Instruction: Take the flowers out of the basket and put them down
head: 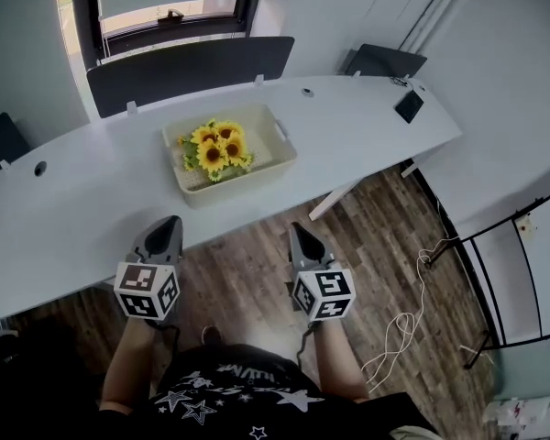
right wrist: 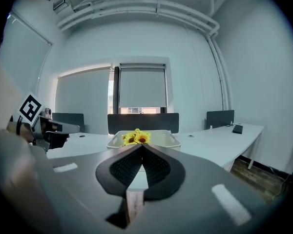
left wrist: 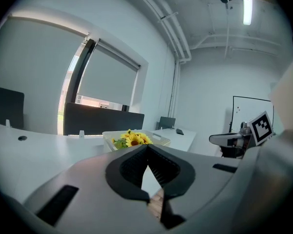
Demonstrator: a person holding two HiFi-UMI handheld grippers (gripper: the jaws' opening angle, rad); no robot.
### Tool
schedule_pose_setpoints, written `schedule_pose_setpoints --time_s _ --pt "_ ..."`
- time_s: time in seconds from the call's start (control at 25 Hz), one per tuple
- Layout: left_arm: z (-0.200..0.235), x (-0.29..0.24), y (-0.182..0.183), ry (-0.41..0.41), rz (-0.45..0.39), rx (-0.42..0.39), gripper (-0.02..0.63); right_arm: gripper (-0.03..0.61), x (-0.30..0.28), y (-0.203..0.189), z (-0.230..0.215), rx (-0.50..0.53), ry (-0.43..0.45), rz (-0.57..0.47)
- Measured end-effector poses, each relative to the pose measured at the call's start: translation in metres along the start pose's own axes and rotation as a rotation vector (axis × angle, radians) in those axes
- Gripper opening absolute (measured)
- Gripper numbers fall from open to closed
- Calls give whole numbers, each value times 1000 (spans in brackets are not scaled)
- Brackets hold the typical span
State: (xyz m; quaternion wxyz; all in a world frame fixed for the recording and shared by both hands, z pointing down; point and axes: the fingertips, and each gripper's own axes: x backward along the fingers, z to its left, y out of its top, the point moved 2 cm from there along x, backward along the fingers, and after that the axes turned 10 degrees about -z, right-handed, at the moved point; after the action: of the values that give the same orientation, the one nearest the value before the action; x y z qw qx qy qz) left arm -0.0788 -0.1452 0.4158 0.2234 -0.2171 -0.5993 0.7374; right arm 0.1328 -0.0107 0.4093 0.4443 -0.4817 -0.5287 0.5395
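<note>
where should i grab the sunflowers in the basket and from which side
Probably low on the bunch, at the green leaves under the sunflowers, not the blooms. Come from above: the heads face up and the basket walls ring them, blocking a level approach. Stems aren't visible.

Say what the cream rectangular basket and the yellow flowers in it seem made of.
Cream rectangular basket: likely moulded plastic, matt, judging by its perforated floor and cut-out handle. Yellow sunflowers: possibly artificial, uniform bright petals; too small to confirm.
</note>
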Motion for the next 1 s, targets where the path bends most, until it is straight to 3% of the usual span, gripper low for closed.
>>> schedule_pose_setpoints --time_s 0.28,0.48,0.64,0.8,1.0 --pt "22 -27 0 -38 0 17 9 2 -21 -5 4 40 -9 28" --pt "25 -46 0 -31 6 16 9 2 -33 8 -29 76 -47 5" --pt "30 -60 -7 9 20 15 9 2 -58 5 -50 58 -34 -7" --pt "45 -76 -11 78 31 17 9 2 -100 1 -58 49 33 -13" --pt "61 -95 -14 172 52 36 9 2 -155 14 -78 97 92 -50"
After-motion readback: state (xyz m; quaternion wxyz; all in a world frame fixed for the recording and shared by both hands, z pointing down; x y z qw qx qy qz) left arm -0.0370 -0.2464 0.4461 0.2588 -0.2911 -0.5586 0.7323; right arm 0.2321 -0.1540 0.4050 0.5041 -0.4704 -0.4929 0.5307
